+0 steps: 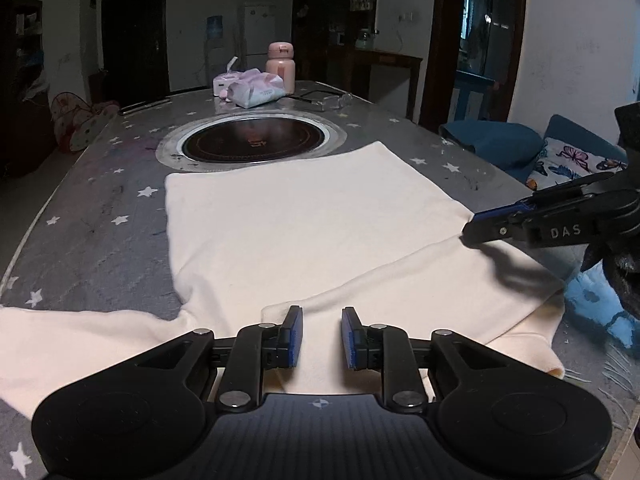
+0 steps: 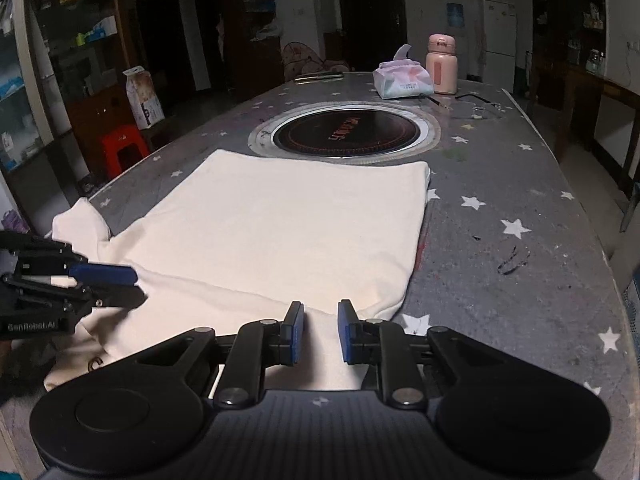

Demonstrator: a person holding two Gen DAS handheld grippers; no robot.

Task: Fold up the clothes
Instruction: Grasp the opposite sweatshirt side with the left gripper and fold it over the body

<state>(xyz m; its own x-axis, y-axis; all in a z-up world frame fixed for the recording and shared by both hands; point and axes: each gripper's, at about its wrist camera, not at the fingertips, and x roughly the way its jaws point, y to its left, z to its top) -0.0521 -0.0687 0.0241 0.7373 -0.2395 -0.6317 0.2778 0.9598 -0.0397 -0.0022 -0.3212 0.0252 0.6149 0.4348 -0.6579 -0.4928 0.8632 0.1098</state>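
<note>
The star-patterned table [image 1: 100,216] carries a cream shirt [image 1: 288,224] just in front of its round inset hob [image 1: 252,140]. Behind the hob stand a tissue pack [image 2: 402,80] and pink flask [image 2: 441,65]. The left gripper [image 1: 320,334] and right gripper [image 2: 318,330] hover over the shirt's near edge, jaws narrowly parted, holding nothing.

One garment [image 1: 288,220], one flask [image 1: 281,66], one tissue pack [image 1: 256,90], two tongs.

Dim indoor light, perhaps from overhead; dark vignetted corners, strong fisheye bending.
</note>
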